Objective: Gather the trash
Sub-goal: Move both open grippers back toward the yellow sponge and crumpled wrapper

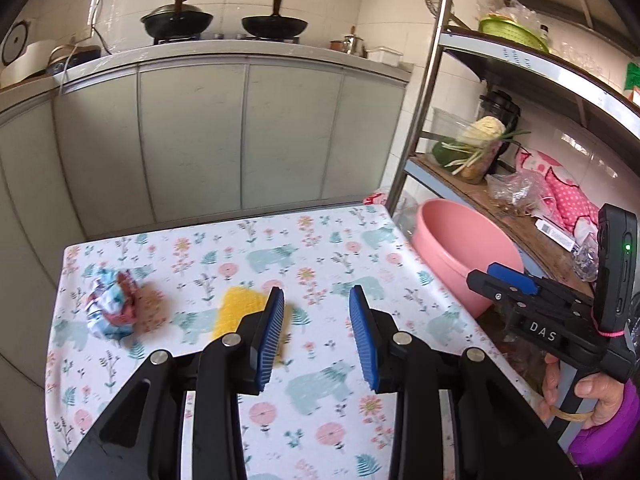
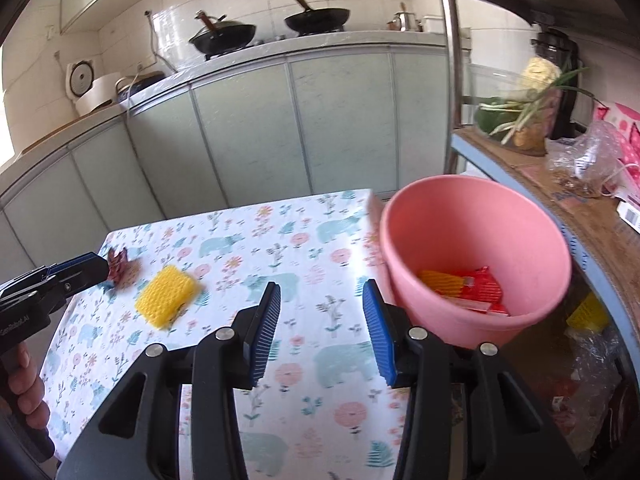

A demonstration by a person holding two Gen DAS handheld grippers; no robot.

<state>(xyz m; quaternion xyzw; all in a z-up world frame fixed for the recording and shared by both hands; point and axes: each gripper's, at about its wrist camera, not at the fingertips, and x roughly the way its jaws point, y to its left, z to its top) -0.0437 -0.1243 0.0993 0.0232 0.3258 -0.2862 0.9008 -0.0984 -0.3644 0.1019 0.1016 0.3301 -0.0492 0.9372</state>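
Observation:
A yellow foam net lies on the floral tablecloth, just left of my left gripper, which is open and empty above the table. A crumpled blue, white and red wrapper lies at the table's left; its red part shows in the right wrist view. A pink bucket stands off the table's right edge and holds a red wrapper and a yellow net. My right gripper is open and empty beside the bucket; it also shows in the left wrist view.
A metal shelf rack stands right of the table with vegetables, plastic bags and a pink dotted cloth. Grey cabinets with woks on the counter run behind. Bags and a yellow net lie under the shelf.

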